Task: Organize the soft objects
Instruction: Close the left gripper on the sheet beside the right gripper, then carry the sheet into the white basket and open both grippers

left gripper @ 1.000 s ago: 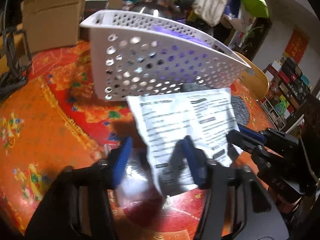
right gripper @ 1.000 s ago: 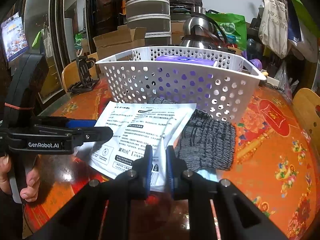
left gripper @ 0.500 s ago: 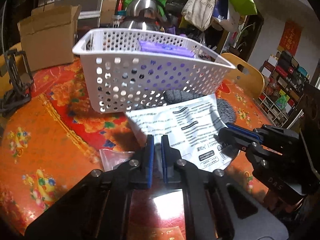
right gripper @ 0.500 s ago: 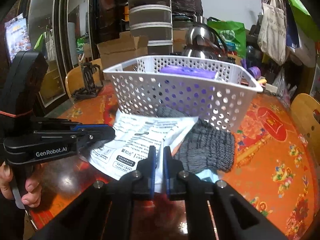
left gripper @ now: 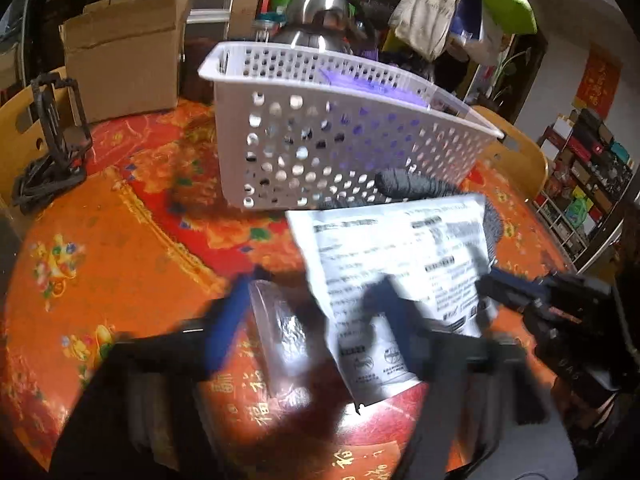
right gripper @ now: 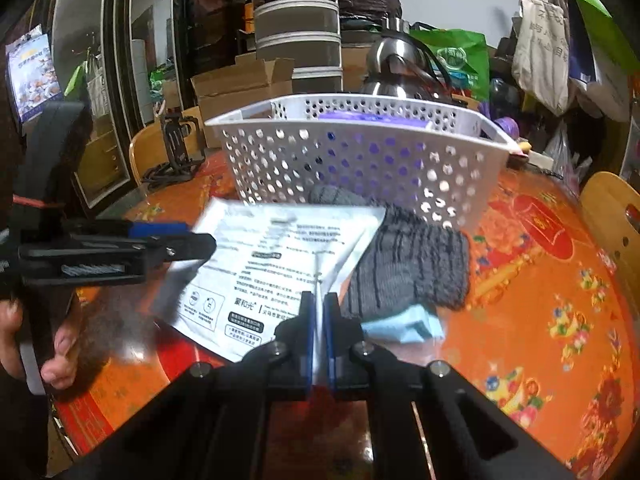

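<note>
A white printed packet [left gripper: 400,264] [right gripper: 280,264] hangs slightly off the orange table, in front of the white perforated basket [left gripper: 320,140] [right gripper: 360,160]. My right gripper [right gripper: 319,332] is shut on the packet's near edge. My left gripper [left gripper: 310,316] is blurred; its jaws are opening, standing wide around the packet's left corner without pressing it. In the right wrist view, the left gripper [right gripper: 200,240] sits at the packet's left side. A grey knitted cloth [right gripper: 404,272] [left gripper: 412,186] lies under the packet against the basket. A purple item [right gripper: 372,118] lies inside the basket.
A clear plastic bag [left gripper: 280,336] lies on the table below the left gripper. A light blue piece [right gripper: 404,326] pokes out under the grey cloth. Behind the basket stand a cardboard box [left gripper: 124,68], a steel kettle [left gripper: 320,20] and a black stand [left gripper: 52,136]. A wooden chair [right gripper: 612,216] is at the right.
The left gripper went from open to shut at the packet's corner and has opened wide again. The right gripper's jaws closed fully onto the packet's edge.
</note>
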`<state>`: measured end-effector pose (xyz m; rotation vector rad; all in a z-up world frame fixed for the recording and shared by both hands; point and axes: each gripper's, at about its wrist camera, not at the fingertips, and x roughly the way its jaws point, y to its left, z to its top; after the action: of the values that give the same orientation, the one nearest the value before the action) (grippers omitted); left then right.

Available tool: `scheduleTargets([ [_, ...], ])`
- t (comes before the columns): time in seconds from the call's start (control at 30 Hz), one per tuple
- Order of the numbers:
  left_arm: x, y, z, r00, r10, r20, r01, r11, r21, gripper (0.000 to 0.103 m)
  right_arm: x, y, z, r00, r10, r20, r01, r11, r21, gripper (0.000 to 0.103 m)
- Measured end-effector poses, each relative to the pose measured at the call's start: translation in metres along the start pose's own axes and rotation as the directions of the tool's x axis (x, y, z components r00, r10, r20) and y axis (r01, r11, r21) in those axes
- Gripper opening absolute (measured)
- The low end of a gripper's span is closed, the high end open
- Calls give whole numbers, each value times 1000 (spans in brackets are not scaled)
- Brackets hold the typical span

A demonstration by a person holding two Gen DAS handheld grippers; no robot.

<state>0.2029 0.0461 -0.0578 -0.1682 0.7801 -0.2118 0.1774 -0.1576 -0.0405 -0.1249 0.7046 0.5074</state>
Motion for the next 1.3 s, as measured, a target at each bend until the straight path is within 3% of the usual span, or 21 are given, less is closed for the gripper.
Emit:
scheduleTargets([
  [0.17, 7, -13, 2, 1000, -24, -17, 25, 998, 57, 73, 4, -4, -9, 1000, 3, -26, -3, 1000, 23, 4],
  [0.2, 8, -17, 1, 999, -24, -22, 26, 997, 66, 63, 4, -4, -9, 1000, 1, -26, 0, 1000, 21, 4],
  [0.23, 9, -21, 0, 999, -30, -25, 32, 997, 77, 40, 4, -3, -10, 1000, -2, -30, 3, 1000, 18, 4],
  [0.33, 2, -33, -3, 1000, 23, 19, -25, 994, 108, 21, 4, -2, -10, 999, -3, -32, 4, 1000, 16, 3],
  [0.4, -5, -32, -2, 999, 11, 33, -15, 995, 103, 13, 5, -2, -10, 999, -12, -36, 13, 1000, 17, 3],
  [0.9, -19, -31, -2, 998, -25, 57, 19, 995, 103, 11, 3, -3, -9, 1000, -5, -18, 6, 1000, 29, 3],
  [1.3, -64, -41, 21, 986, -43, 161, 26, 994, 108, 9, -29, 3, 7, 998, -6, 56, 5, 1000, 17, 3],
])
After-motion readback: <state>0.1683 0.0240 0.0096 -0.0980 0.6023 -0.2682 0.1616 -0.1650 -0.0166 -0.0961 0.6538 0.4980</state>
